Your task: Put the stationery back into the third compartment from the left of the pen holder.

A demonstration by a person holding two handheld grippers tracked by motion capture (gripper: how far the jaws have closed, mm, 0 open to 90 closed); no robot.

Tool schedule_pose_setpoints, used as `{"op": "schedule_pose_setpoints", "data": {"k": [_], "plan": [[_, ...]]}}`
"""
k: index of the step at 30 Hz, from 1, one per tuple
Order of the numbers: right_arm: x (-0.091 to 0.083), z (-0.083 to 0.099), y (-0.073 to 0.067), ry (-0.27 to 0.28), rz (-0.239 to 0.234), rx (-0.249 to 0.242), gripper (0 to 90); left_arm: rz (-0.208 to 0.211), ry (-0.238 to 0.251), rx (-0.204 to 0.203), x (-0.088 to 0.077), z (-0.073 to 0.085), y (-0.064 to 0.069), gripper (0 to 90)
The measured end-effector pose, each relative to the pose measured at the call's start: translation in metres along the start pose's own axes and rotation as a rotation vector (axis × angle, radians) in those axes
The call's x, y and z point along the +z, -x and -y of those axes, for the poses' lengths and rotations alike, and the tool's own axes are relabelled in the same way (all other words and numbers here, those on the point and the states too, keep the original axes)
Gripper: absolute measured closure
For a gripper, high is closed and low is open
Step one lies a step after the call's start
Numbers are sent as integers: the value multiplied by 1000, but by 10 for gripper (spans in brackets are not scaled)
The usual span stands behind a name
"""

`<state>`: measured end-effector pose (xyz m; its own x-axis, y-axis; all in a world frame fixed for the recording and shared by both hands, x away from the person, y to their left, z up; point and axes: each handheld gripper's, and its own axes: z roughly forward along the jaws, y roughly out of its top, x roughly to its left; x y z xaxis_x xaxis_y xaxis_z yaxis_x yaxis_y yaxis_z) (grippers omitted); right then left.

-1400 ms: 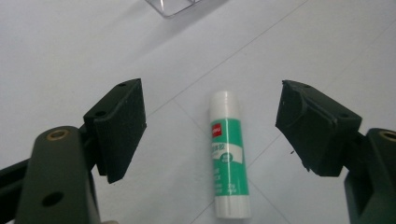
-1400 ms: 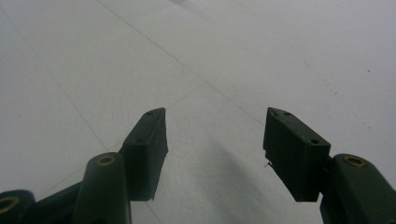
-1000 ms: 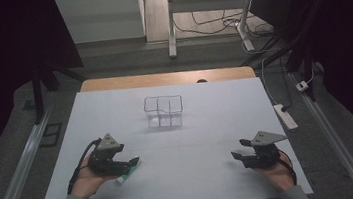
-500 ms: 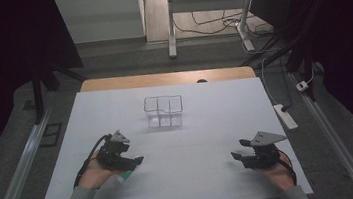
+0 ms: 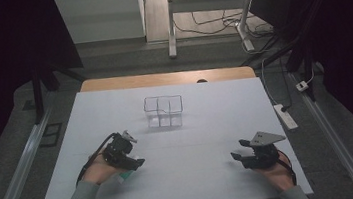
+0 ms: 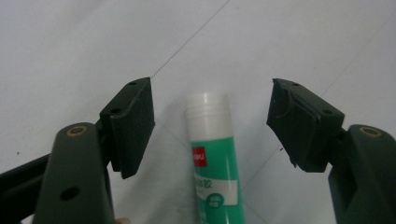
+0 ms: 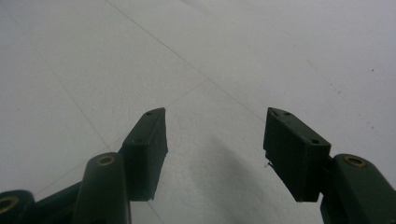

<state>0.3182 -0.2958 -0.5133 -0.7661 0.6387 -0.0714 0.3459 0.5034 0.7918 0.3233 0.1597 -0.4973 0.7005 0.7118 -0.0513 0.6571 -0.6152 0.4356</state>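
Note:
A green glue stick (image 6: pixel 212 149) with a white cap lies flat on the white table (image 5: pixel 217 125); in the high view the glue stick (image 5: pixel 125 176) peeks out under the left hand. My left gripper (image 6: pixel 212 93) straddles its cap end. The jaws have just been closing, but a gap remains on both sides and the pads (image 6: pixel 135 121) do not touch it. In the high view the left gripper (image 5: pixel 132 165) sits at the table's near left. My right gripper (image 5: pixel 238 150) rests at the near right, and the right gripper (image 7: pixel 215 116) is open over bare table.
A clear plastic compartment box (image 5: pixel 164 112) stands mid-table toward the far side. A wooden strip (image 5: pixel 167 78) edges the table's far end. A power strip (image 5: pixel 285 116) lies on the floor to the right, with table legs and cables beyond.
The left hand has shifted right and slightly down, bringing its gripper over the glue stick. The right hand and gripper have stayed put.

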Motion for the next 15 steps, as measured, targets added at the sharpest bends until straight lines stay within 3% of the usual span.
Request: {"op": "schedule_pose_setpoints", "data": {"k": [9,15], "plan": [[0,0,0,-6,7,2,393,7,-61,-1,12,1,-2,317],[1,0,0,-9,10,2,393,13,-77,3,15,2,-3,369]]}}
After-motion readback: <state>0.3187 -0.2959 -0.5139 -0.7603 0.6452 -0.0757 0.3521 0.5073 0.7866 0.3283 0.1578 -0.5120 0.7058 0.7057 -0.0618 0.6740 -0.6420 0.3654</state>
